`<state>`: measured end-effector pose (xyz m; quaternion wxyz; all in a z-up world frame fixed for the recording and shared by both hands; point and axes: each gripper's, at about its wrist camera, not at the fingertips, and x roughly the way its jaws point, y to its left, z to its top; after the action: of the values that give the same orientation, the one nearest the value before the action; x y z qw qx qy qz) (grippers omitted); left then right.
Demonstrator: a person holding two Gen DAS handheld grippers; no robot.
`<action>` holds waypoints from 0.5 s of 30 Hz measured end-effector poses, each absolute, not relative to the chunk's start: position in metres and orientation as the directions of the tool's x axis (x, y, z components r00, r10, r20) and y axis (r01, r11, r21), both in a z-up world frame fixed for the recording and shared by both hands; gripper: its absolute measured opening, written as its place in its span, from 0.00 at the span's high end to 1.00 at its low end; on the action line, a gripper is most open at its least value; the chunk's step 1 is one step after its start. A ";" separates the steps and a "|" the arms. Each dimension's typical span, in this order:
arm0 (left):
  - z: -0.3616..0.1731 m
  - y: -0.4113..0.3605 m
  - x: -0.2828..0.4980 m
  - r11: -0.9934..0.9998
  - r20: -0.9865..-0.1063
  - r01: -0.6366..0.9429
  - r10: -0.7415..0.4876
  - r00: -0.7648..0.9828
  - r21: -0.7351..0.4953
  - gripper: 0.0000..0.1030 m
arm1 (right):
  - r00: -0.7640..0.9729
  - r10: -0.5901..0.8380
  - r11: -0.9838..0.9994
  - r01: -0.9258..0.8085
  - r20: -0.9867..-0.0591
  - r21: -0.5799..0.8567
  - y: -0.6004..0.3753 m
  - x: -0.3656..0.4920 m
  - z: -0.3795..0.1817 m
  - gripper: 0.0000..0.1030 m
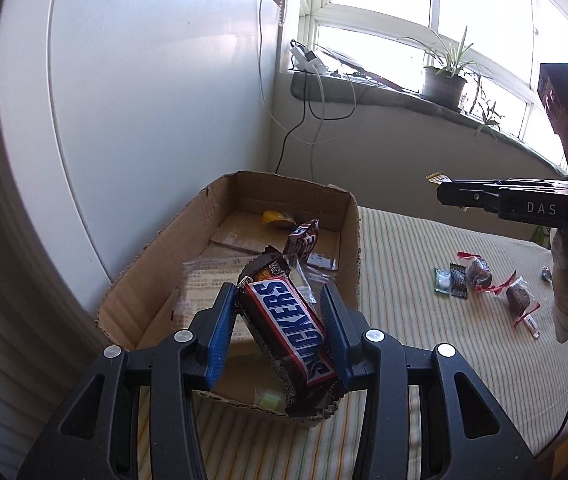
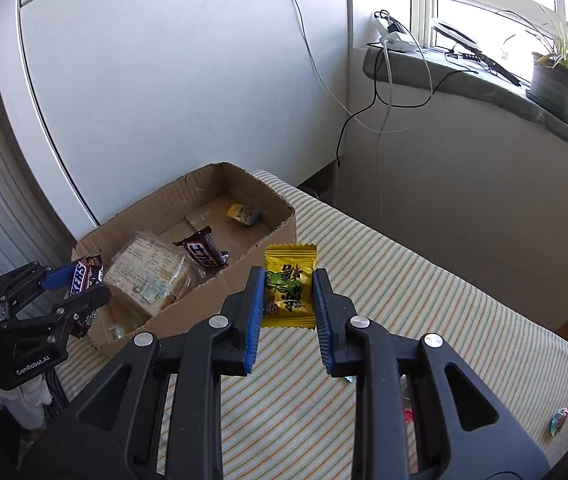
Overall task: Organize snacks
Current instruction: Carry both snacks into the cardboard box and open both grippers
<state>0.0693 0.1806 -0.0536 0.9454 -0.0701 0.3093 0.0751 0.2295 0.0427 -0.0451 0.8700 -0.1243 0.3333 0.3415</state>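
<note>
A striped cloth covers the surface beside a white wall, below a bright window sill with a potted plant. The cardboard box sits at its wall-side edge. Over the box, the left gripper has its fingers clamped on a Snickers bar, and the right gripper pinches a yellow candy packet beside the box.

Left gripper: black plastic frame with triangular cut-outs, 4 round silver screw heads, and 2 fingers faced with ribbed blue pads. Right gripper: identical build, 4 silver screws, blue ribbed pads. Seen from the right wrist, the left unit's body bears white "GenRobot.AI" lettering; behind it, a white glove.
</note>
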 end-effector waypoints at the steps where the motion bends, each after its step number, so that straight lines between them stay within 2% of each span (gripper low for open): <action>1: -0.054 0.183 0.070 0.978 -0.596 -0.188 0.100 0.797 -0.086 0.60 | 0.532 0.518 0.729 -0.685 -0.670 0.019 0.050 0.234 -0.046 0.76; 15: -0.057 0.195 0.079 0.976 -0.606 -0.210 0.134 0.784 -0.055 0.60 | 0.476 0.526 0.673 -0.739 -0.705 0.004 0.129 0.262 -0.066 0.76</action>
<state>0.0785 0.1947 -0.0572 0.9425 -0.0600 0.3158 0.0914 0.2620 0.1295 -0.0656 0.8453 -0.1525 0.3495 0.3742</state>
